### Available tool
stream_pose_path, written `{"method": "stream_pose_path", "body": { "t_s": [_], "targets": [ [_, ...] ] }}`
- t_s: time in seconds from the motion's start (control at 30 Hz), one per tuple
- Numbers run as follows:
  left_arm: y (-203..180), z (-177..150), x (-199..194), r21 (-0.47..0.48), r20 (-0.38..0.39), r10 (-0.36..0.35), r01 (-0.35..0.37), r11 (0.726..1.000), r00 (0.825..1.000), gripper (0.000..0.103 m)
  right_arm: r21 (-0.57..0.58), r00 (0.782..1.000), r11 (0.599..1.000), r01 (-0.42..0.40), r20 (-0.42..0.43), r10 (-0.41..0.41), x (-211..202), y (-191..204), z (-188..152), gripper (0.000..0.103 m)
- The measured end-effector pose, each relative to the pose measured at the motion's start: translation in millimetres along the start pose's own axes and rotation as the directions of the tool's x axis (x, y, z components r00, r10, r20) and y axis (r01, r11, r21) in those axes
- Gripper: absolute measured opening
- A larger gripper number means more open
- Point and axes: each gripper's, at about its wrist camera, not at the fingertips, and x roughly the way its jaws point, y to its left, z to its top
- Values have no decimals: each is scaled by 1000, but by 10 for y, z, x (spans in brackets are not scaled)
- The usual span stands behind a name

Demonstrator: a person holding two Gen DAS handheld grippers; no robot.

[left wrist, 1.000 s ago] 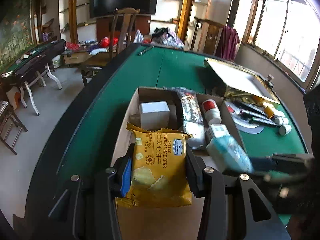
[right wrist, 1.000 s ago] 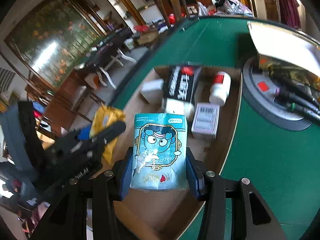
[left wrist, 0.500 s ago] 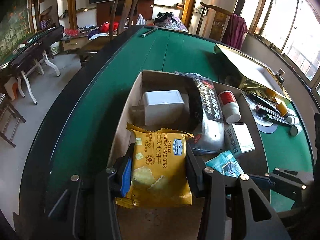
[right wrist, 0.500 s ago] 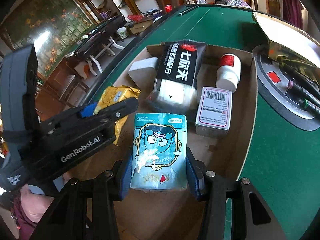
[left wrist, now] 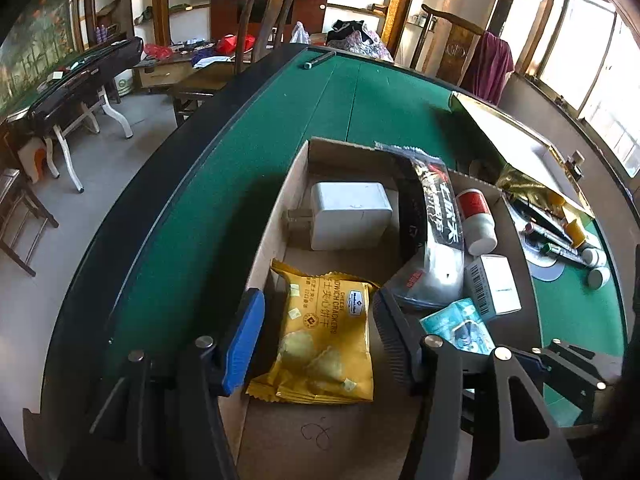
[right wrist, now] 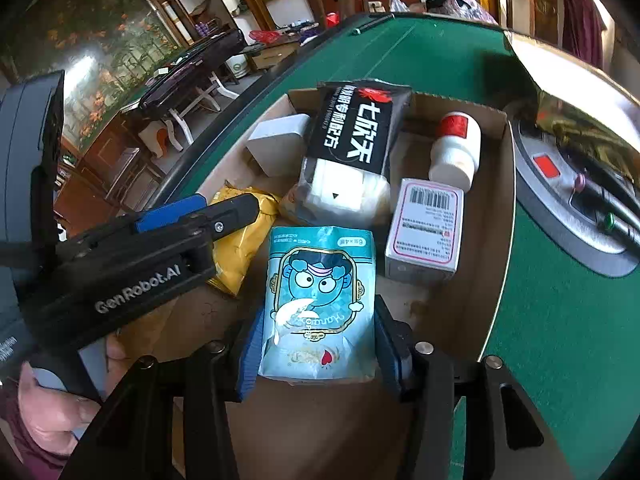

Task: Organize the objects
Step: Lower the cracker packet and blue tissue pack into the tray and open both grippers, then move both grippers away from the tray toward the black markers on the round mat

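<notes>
Now the left tool point(left wrist: 316, 340) has just spread its jaws, and the yellow cheese cracker packet point(left wrist: 320, 336) lies loose between them on the floor of the cardboard box point(left wrist: 276, 216), by its left wall. The right tool point(right wrist: 320, 344) has also been opening, its pads barely clear of the blue snack pouch point(right wrist: 320, 304), which rests nearer the box's front. Both items look delivered; each tool can likely withdraw for whatever remains on the green desk point(left wrist: 248, 160).

Both point steeply downward. The left hand-held gripper point(left wrist: 316, 344) has just been opening, pads clear of the packet between them. The right hand-held gripper point(right wrist: 320, 354) likewise has been opening, fingers at nine and three o'clock.
</notes>
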Motion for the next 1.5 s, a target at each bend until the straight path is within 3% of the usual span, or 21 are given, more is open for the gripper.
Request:
{"method": "stream_pose_path", "body": {
  "t_s": [0.23, 0.43, 0.73, 1.17, 1.5],
  "targets": [
    [-4, 8, -471, -31, 91, -29, 32, 999, 995, 82, -59, 1000, 998, 18, 16, -18, -37, 65, -11, 64],
    [25, -98, -1016, -99, 195, -44, 64, 993, 980, 88, -82, 995, 997, 9, 99, -1, -268, 103, -86, 77],
    [-171, -405, -1606, -124, 338, 2, 42, 991, 941, 93, -98, 984, 995, 3, 177, 15, -489, 238, -153, 82],
    [-581, -634, -1634, -116, 333, -68, 113, 987, 940, 93, -6, 964, 1000, 4, 265, -2, -968, -307, -340, 88],
    [-883, -725, -1600, -77, 322, -103, 134, 988, 941, 93, 55, 957, 998, 16, 289, -31, -1101, -659, -412, 89]
  ]
}}
